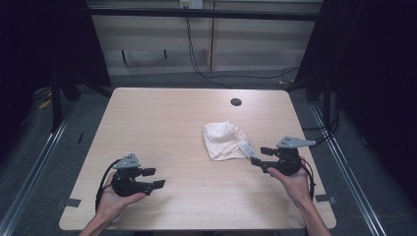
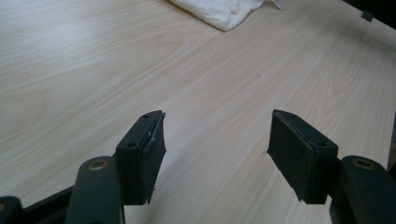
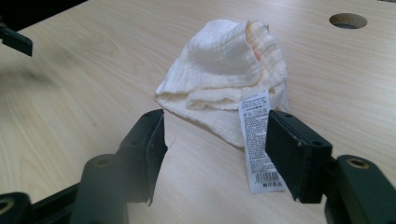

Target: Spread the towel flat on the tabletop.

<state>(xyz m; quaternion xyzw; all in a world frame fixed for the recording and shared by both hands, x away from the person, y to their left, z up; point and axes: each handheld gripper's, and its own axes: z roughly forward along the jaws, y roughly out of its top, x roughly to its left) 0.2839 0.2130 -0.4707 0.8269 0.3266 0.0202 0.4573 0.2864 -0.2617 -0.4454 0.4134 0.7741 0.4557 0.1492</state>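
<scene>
cloth [image 3: 224,74] lies crumpled, cream, label [image 3: 258,140] trailing; right gripper [image 3: 215,154] and left gripper [image 2: 217,154] spread, empty.

The high view looks forward and down over the whole table [image 1: 162,128] from above the person's side. Each gripper view sits low and close above the tabletop; all views share the white cloth [image 1: 223,139].

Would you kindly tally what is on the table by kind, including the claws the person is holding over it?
White muslin cloth: 1
Printed care label on the cloth: 1
Black claws, left claw and right claw: 2
Total: 4
</scene>
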